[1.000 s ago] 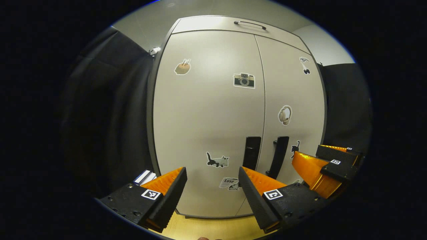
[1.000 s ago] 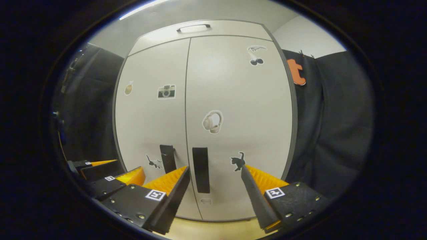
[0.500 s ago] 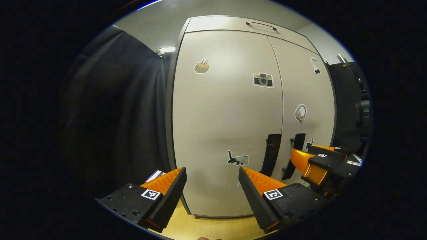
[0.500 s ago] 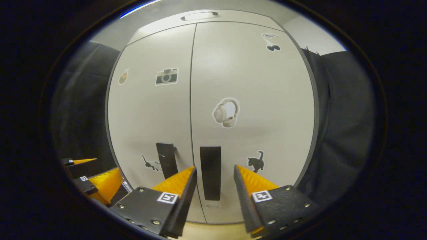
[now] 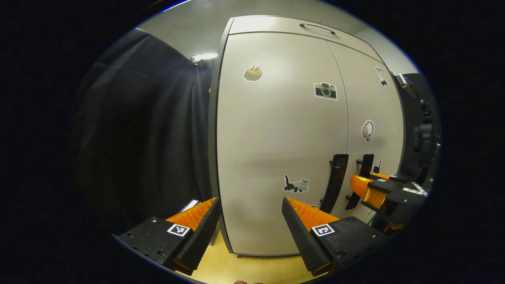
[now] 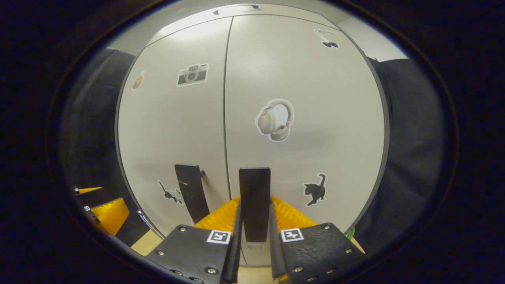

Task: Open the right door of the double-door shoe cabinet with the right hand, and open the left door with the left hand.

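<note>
In the right gripper view the cabinet [image 6: 252, 118] stands straight ahead with both doors flush. The right gripper [image 6: 254, 228] has its fingers closed in on either side of the right handle [image 6: 254, 201], a dark upright bar low on the right door [image 6: 303, 86], beside the seam. The fingers press the bar's two edges, pinching it. A headphone sticker [image 6: 275, 119] sits above the handle and a black cat sticker [image 6: 315, 190] to its right. The left handle [image 6: 192, 193] stands just across the seam on the left door [image 6: 173, 130], with a camera sticker [image 6: 192, 74] higher up.

In the left gripper view the left gripper [image 5: 250, 221] is spread wide, nothing between its fingers, and hangs in front of the left door's [image 5: 280, 138] lower outer part, short of it. The left handle [image 5: 335, 183] lies off to its right, untouched, near a cat sticker [image 5: 296, 184]. Farther right the right gripper [image 5: 365, 185] shows at the right handle [image 5: 365, 169]. The cabinet stands on a pale wooden floor [image 5: 244, 268]; dark cloth [image 5: 150, 138] hangs to its left.
</note>
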`<act>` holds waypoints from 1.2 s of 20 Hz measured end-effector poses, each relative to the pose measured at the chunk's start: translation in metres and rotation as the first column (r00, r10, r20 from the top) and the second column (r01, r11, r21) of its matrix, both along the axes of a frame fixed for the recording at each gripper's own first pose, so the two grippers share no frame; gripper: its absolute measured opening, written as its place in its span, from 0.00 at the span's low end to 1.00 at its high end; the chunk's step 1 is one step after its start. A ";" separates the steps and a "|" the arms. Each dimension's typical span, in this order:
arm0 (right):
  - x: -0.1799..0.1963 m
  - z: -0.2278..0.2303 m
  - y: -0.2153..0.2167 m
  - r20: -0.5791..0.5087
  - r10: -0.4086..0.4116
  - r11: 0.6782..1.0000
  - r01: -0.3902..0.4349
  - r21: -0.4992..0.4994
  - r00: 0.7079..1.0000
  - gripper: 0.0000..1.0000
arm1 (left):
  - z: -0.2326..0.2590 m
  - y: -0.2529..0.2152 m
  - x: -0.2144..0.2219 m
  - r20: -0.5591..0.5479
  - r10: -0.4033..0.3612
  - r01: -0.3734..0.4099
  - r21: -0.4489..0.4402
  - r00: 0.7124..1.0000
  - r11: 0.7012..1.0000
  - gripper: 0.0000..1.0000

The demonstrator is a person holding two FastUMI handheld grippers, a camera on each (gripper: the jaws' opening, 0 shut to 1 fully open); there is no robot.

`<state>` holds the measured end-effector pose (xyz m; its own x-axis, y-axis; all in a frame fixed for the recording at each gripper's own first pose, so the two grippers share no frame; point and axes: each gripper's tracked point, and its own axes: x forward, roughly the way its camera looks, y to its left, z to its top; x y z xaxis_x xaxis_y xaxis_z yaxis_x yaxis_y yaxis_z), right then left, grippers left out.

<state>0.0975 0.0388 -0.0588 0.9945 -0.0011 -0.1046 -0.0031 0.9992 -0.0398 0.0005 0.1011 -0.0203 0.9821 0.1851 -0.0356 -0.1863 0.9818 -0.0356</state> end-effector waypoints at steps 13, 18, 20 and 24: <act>-0.059 0.004 -0.019 0.008 0.016 0.999 -0.017 0.052 1.000 0.19 | -0.012 -0.023 -0.009 -0.046 -0.046 0.046 0.009 0.998 0.999 0.96; -0.088 0.005 -0.036 0.007 0.013 0.998 -0.014 0.069 1.000 0.19 | -0.010 -0.040 -0.015 -0.045 -0.078 0.079 0.026 0.996 0.996 0.96; -0.096 0.006 -0.041 0.009 0.005 0.997 -0.006 0.073 1.000 0.19 | -0.009 -0.043 -0.016 -0.041 -0.086 0.087 0.029 0.995 0.996 0.96; -0.110 0.006 -0.052 0.008 -0.017 0.997 0.016 0.075 1.000 0.19 | -0.006 -0.045 -0.014 -0.035 -0.092 0.093 0.028 0.995 0.995 0.94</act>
<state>-0.0128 -0.0127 -0.0526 0.9953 -0.0099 -0.0968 0.0133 0.9993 0.0349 -0.0136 0.0558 -0.0260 0.9934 0.0948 -0.0648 -0.0951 0.9955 -0.0012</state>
